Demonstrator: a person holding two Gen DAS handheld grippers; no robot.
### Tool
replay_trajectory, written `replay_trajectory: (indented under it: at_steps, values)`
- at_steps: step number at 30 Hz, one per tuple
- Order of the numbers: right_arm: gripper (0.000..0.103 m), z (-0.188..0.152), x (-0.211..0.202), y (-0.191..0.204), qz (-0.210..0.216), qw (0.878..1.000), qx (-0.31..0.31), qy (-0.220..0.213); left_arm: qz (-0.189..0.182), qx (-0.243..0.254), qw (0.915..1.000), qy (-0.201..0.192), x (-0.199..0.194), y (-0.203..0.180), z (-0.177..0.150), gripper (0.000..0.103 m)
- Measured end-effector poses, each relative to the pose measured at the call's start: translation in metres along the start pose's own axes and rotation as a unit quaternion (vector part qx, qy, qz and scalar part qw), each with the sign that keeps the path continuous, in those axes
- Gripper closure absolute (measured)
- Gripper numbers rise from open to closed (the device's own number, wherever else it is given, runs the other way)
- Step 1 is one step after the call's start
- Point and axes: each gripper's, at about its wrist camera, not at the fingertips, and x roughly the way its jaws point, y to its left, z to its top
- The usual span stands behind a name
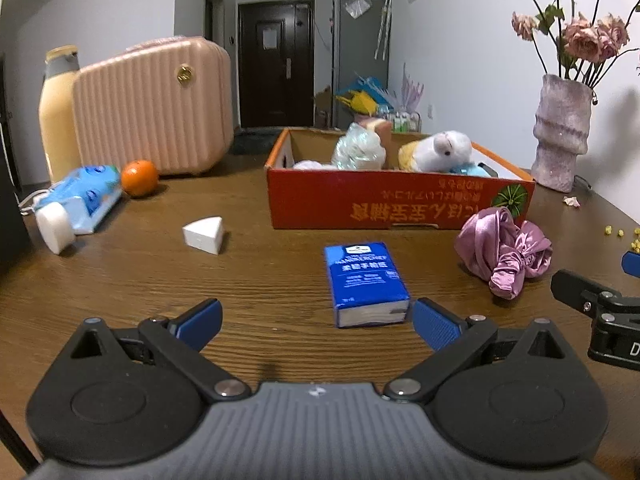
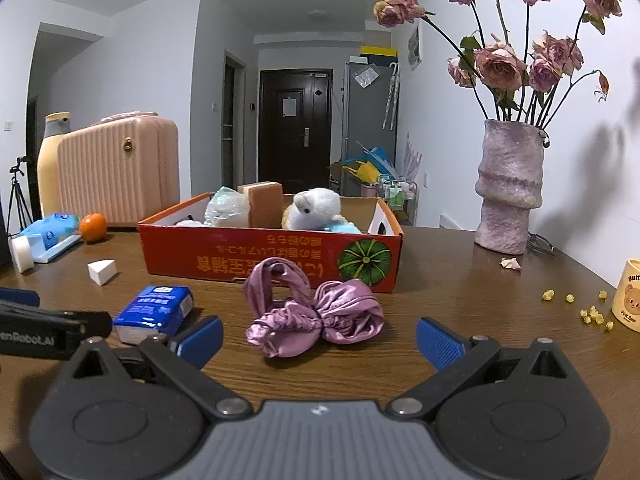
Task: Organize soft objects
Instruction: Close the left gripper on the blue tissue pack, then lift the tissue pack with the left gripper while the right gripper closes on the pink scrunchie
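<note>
left gripper [image 1: 316, 322] being held with jaws spread wide behind blue tissue pack [image 1: 366, 282] marked "handkerchief", right gripper [image 2: 320, 338] jaws likewise being held apart before pink satin cloth [image 2: 316, 310], "pink bear" being read on cup [image 2: 628, 296]

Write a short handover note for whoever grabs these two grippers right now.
Left gripper: open, empty, low over the brown wooden table, lined up on the blue tissue pack.
Right gripper: open, empty, facing the crumpled purple satin cloth.
Both items lie on the table in front of the orange cardboard box.
Done: white plush toy, brown sponge block and a clear-wrapped bundle sit in the box.
Left: probably box the cloth and tissue pack; perhaps the white foam wedge too.
</note>
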Motion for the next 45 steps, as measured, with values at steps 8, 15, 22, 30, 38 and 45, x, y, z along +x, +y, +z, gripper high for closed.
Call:
replay_trajectory:
  at_steps: [8,15,22,30,38,45]
  values:
    - [0.000,0.002,0.012,-0.011,-0.012,1.000,0.000,0.007,0.001,0.006,0.9997,0.025,0.030,-0.019,0.009,0.000]
    - [0.000,0.005,0.027,-0.026,-0.026,1.000,0.002,0.015,0.004,0.003,0.9987,0.050,0.057,-0.031,0.018,0.000]
    - [0.000,0.009,0.043,-0.040,-0.034,0.999,0.016,0.023,0.009,0.001,0.9981,0.062,0.076,-0.035,0.026,0.003]
    - [0.000,0.011,0.051,-0.048,-0.037,0.998,0.028,0.030,-0.002,0.007,0.9960,0.089,0.091,-0.038,0.028,0.042]
    - [0.000,0.010,0.050,-0.048,-0.044,0.998,0.027,0.028,-0.009,0.013,0.9964,0.084,0.090,-0.038,0.028,0.050]
    - [0.000,0.011,0.049,-0.047,-0.040,0.999,0.025,0.023,-0.010,0.005,0.9980,0.062,0.080,-0.032,0.031,0.050]
